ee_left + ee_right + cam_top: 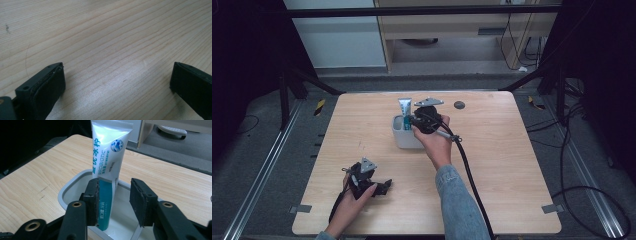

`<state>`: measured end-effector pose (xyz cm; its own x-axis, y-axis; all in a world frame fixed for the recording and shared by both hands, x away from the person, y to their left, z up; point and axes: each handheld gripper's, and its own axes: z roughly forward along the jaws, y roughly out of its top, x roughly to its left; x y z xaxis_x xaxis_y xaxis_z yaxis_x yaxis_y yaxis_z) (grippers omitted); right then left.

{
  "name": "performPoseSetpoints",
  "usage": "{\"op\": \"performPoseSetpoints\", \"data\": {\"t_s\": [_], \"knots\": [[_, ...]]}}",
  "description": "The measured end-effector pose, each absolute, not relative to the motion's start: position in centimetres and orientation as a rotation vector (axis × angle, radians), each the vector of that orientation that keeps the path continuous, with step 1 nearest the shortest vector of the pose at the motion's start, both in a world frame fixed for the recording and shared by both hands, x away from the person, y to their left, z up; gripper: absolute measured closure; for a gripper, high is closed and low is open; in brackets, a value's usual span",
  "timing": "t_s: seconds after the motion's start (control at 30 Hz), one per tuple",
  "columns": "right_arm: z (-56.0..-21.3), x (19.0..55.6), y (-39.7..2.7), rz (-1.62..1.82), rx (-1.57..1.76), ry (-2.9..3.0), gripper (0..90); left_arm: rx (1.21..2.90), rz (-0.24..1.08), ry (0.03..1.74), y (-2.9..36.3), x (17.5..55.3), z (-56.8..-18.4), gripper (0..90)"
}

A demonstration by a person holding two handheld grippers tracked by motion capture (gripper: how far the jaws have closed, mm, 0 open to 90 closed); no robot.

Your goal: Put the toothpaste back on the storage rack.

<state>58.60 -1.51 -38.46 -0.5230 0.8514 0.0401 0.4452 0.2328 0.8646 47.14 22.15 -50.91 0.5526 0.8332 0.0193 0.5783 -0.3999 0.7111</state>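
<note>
My right gripper jaws parted around upright toothpaste tube in white bin, left gripper jaws wide over bare table near front edge

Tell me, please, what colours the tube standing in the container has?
The tube is silvery white with a teal lower part and teal lettering, clearest in the right gripper view.

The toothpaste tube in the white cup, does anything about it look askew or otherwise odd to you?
Nothing stands out. The toothpaste tube stands nearly upright in the white cup, between the open jaws of the right gripper.

Small dark disc on wooden table — far edge.
</note>
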Motion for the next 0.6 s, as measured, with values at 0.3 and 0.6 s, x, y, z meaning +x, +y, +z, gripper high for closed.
{"op": "performPoseSetpoints", "data": {"t_s": [0.3,0.6], "knots": [[-38.13,58.24,-1.69,1.233,1.208,2.087,40.4,2.125,0.494,1.131,22.14,47.14,-50.91,0.0],[-37.96,57.74,-2.05,1.223,1.173,2.066,25.0,2.125,0.495,1.131,22.14,47.14,-50.91,0.0]]}}
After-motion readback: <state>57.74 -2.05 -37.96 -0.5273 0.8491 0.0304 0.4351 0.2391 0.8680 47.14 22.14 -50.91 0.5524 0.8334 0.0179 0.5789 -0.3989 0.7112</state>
